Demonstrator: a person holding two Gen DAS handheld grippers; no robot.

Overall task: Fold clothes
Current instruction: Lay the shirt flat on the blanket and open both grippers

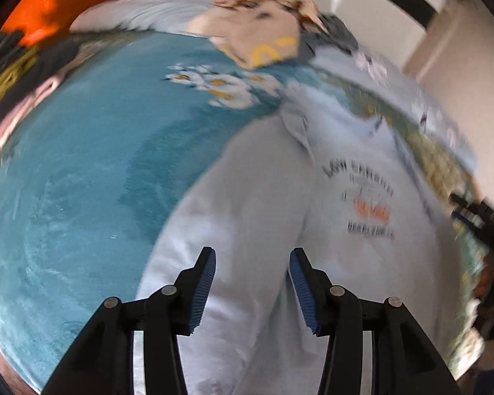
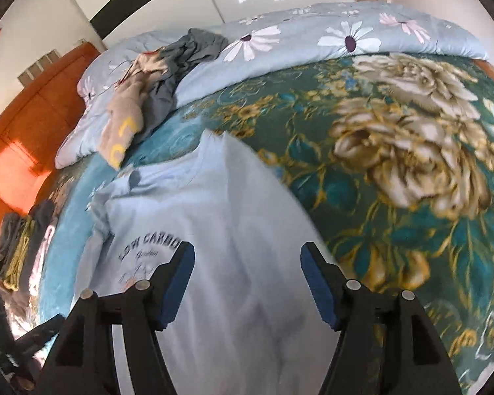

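On the bed's teal blanket [image 2: 372, 171] we see the pale blue T-shirt [image 2: 233, 217] lying spread, its printed chest lettering facing up and its fabric soft with shallow creases. Our left gripper [image 1: 252, 291] hangs over the shirt with its blue ribbed pads spread apart, nothing between them; our right gripper [image 2: 247, 284] is likewise wide open above the shirt's cloth. To the shirt's left in the left wrist view, the plush blanket lies bare and open; to its right in the right wrist view, the gold and cream flower pattern runs clear to the bed's edge. Beyond the shirt's collar a beige garment [image 2: 125, 121] and a grey garment [image 2: 184, 56] lie crumpled on a light blue daisy quilt [image 2: 345, 29]. An orange wooden headboard [image 2: 23, 138] stands at the far left.
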